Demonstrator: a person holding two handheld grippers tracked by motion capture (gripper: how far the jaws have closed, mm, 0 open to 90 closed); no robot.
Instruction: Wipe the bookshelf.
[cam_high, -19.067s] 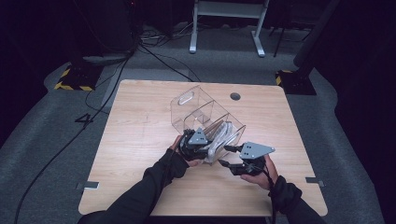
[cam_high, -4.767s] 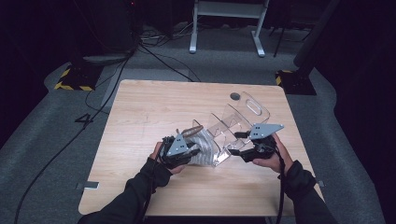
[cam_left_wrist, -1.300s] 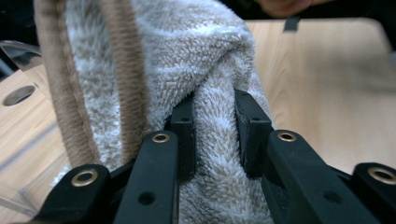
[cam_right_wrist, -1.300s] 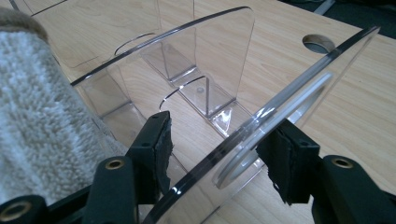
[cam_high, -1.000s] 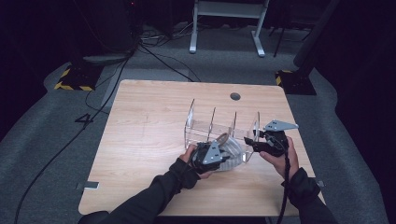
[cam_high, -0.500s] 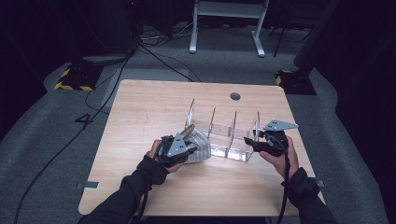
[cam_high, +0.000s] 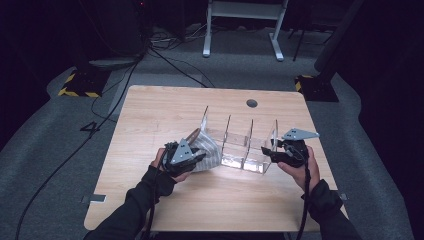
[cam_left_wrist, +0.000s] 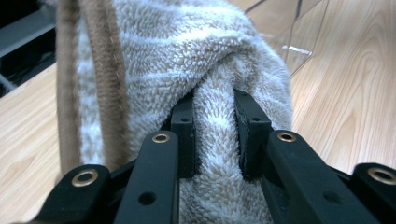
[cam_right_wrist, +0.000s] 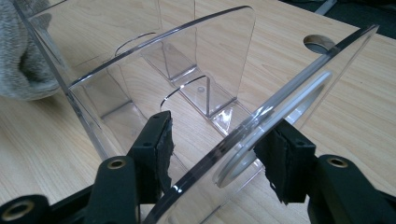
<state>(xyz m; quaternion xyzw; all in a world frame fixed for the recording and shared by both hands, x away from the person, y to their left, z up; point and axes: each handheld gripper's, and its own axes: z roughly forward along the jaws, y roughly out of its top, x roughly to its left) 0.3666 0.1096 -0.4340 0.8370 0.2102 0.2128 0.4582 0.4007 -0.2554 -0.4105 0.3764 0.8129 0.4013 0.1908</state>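
Nearest the person, the left gripper (cam_high: 192, 156) is clamped tight on a fold of the fluffy beige-and-white towel (cam_left_wrist: 187, 70), which bunches up around the jaws and lies on the table just beside the left end of the clear plastic organizer (cam_high: 240, 145). The right gripper (cam_high: 274, 151) sits at the organizer's right end with its jaws about half open, straddling the end wall. In the right gripper view one pad seems to rest against the inside of that wall while the other stands a little off it, so I cannot tell whether it truly grips or only steadies the piece.

My reading is that the wiping is well along: the organizer stands upright, its compartments bare and glossy, with the towel outside them. What may be left is a last pass over the walls, or simply setting the towel down and letting go.

The table (cam_high: 150, 115) is pale wood with a round cable hole (cam_high: 252, 103) near its far edge. Beyond it lie grey carpet, loose black cables (cam_high: 165, 60) and the white feet of a stand (cam_high: 245, 30) — all in a dim room.
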